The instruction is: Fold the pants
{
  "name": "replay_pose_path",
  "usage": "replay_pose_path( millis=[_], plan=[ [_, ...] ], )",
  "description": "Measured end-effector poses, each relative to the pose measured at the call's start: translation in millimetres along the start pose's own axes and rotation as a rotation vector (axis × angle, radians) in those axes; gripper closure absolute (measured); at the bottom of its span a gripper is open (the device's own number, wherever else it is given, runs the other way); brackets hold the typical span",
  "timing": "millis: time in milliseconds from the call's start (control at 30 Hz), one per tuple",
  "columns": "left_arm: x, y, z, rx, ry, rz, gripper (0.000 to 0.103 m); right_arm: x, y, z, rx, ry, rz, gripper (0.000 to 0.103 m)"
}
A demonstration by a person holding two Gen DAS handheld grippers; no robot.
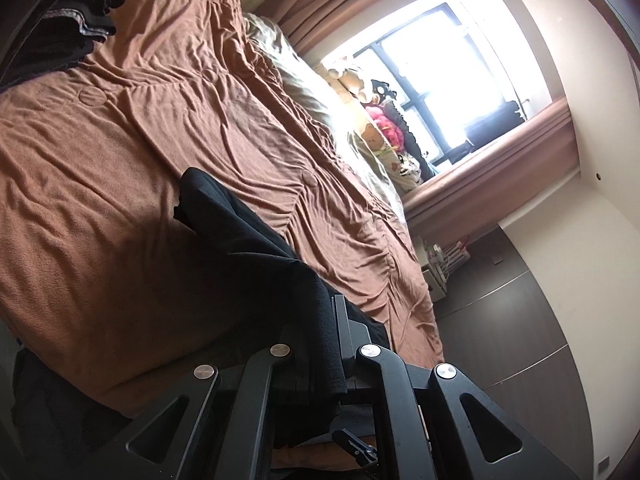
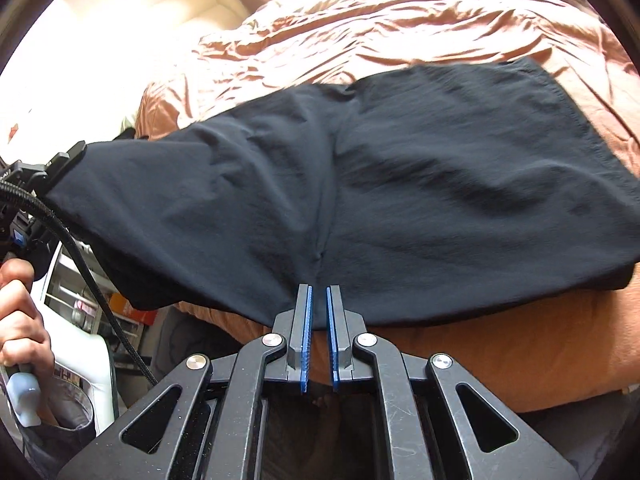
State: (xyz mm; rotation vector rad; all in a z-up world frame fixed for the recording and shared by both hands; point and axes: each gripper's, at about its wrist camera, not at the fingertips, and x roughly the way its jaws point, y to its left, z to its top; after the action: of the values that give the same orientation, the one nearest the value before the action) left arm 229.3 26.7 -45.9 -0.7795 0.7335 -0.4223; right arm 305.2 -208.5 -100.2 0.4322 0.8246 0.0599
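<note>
Black pants [image 2: 400,184] lie spread across the brown bedspread [image 2: 400,32], folded with the legs running right. My left gripper [image 1: 326,320] is shut on one end of the pants [image 1: 256,248] and holds it raised off the bed; it also shows at the left of the right wrist view [image 2: 60,164], clamped on the pants' left corner. My right gripper [image 2: 318,300] has its blue-padded jaws slightly apart at the pants' near edge, by the crotch seam, with no cloth between them.
A stack of dark folded clothes [image 1: 76,12] sits on the far corner of the bed. Stuffed toys [image 1: 380,120] line the window sill beside the bed. A white chair [image 2: 80,360] and shelves stand left of the bed's edge.
</note>
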Motion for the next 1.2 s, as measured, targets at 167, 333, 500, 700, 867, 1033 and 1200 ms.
replay_pose_path(
  millis=[167,333,500,700,867,1033,1200],
  plan=[
    [9.0,-20.0,-0.5,0.034,0.008,-0.009,0.097,-20.6,-13.5,-1.8,0.034,-0.046,-0.005,0.098],
    [22.0,-41.3,-4.5,0.075,0.029,-0.026,0.097,-42.3,-30.2,-7.3,0.07,-0.087,0.002,0.098],
    [42.8,-65.4,-7.2,0.112,0.064,-0.055,0.097,-63.8,-50.7,-11.7,0.129,-0.131,0.009,0.098],
    [74.0,-98.8,-19.8,0.17,0.126,-0.081,0.097,-92.2,-75.3,-21.8,0.199,-0.19,-0.011,0.098],
    [100.0,-126.6,-36.1,0.212,0.183,-0.105,0.097,-112.7,-99.4,-36.2,0.256,-0.227,-0.028,0.098],
    [128.4,-148.2,-61.5,0.253,0.253,-0.119,0.097,-132.7,-122.0,-49.9,0.314,-0.258,-0.037,0.098],
    [162.6,-163.3,-98.3,0.281,0.344,-0.122,0.097,-148.9,-141.0,-65.2,0.365,-0.286,-0.054,0.098]
  ],
)
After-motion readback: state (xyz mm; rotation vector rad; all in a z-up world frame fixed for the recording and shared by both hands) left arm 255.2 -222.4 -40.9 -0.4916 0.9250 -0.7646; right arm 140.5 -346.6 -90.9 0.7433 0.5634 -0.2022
